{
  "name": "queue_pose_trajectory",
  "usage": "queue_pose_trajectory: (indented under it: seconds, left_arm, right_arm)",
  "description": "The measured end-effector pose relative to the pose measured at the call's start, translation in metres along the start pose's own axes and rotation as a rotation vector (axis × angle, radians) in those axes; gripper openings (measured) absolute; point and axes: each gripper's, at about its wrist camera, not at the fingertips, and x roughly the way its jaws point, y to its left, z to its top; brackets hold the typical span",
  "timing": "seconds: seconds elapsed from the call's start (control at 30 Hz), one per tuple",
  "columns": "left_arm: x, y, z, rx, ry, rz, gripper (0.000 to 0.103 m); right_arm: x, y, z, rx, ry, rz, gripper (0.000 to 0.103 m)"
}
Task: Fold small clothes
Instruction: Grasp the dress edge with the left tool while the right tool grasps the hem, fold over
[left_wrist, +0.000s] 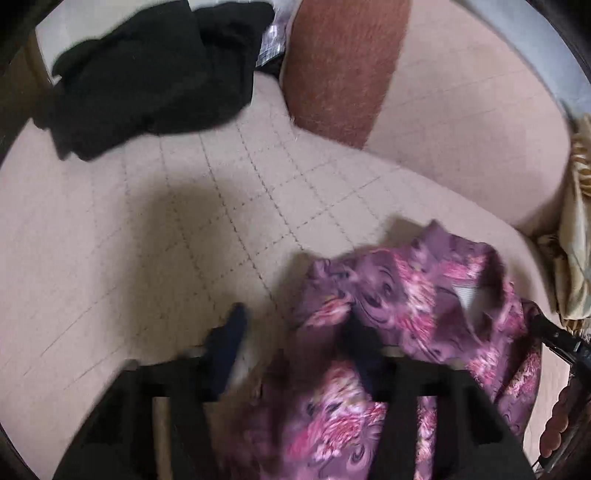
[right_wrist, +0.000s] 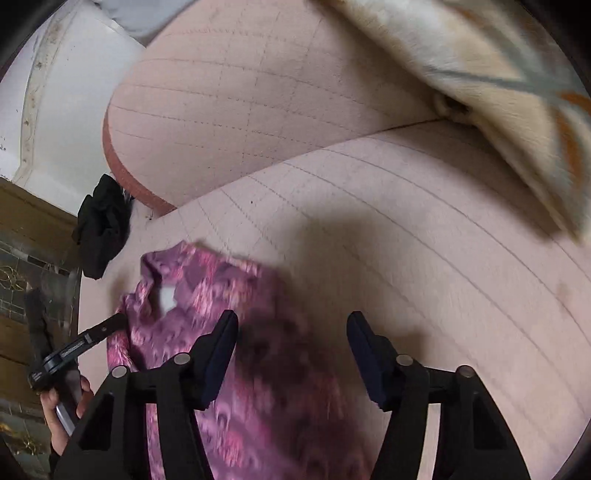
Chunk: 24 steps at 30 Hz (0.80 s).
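A small purple garment with a pink floral print (left_wrist: 399, 295) lies rumpled on the quilted beige sofa seat (left_wrist: 184, 221); it also shows in the right wrist view (right_wrist: 207, 291). My left gripper (left_wrist: 299, 332) is open, its jaws apart, the right finger over the garment's near edge and the left finger over bare seat. My right gripper (right_wrist: 291, 332) is open above the garment's right side, holding nothing. The left gripper's tip (right_wrist: 110, 325) shows at the garment's left edge in the right wrist view.
A black garment pile (left_wrist: 147, 74) lies at the far left of the seat, also in the right wrist view (right_wrist: 101, 225). A beige and rust cushion (left_wrist: 424, 92) stands behind. A pale patterned blanket (right_wrist: 498, 92) lies at the right. A wooden cabinet (right_wrist: 33, 258) stands left.
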Motion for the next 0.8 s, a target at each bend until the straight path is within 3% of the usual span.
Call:
queue_pose_trajectory:
  seconds: [0.03, 0.07, 0.1, 0.2, 0.23, 0.33, 0.4, 0.57, 0.67, 0.73, 0.8]
  left_arm:
    - [0.002, 0.001, 0.000, 0.014, 0.000, 0.000, 0.033]
    - [-0.001, 0.002, 0.000, 0.029, -0.017, -0.002, 0.019]
    - [-0.003, 0.002, 0.000, 0.050, -0.024, -0.018, 0.012]
    - [-0.010, 0.005, 0.002, 0.039, -0.031, -0.052, 0.011]
    - [-0.009, 0.004, 0.003, 0.037, -0.036, -0.041, 0.017]
    - [0.004, -0.010, 0.003, 0.129, -0.047, 0.065, 0.011]
    - [-0.002, -0.011, 0.003, 0.161, -0.033, 0.081, 0.009]
    - [-0.089, 0.015, -0.007, 0.114, -0.135, -0.002, 0.008]
    - [-0.165, 0.018, -0.047, 0.143, -0.262, -0.080, 0.008]
    - [-0.213, 0.016, -0.100, 0.184, -0.334, -0.100, 0.008]
    - [-0.245, 0.023, -0.163, 0.200, -0.344, -0.130, 0.008]
  right_arm:
    - [0.004, 0.002, 0.002, -0.026, 0.001, -0.029, 0.030]
    - [0.004, 0.003, 0.002, -0.059, -0.007, -0.071, 0.013]
    - [0.002, 0.002, 0.003, -0.069, -0.012, -0.086, 0.012]
    - [0.003, 0.005, 0.002, -0.079, -0.006, -0.106, 0.012]
    - [0.006, 0.009, 0.002, -0.093, -0.003, -0.122, 0.013]
    - [0.015, 0.019, 0.008, -0.120, 0.013, -0.179, 0.011]
    - [0.003, 0.014, 0.012, -0.081, 0.000, -0.188, 0.007]
    - [-0.062, 0.023, -0.008, -0.094, -0.089, -0.152, 0.007]
    - [-0.124, 0.041, -0.050, -0.132, -0.179, -0.092, 0.007]
    - [-0.159, 0.048, -0.086, -0.145, -0.220, -0.052, 0.007]
    - [-0.199, 0.053, -0.144, -0.143, -0.252, -0.016, 0.007]
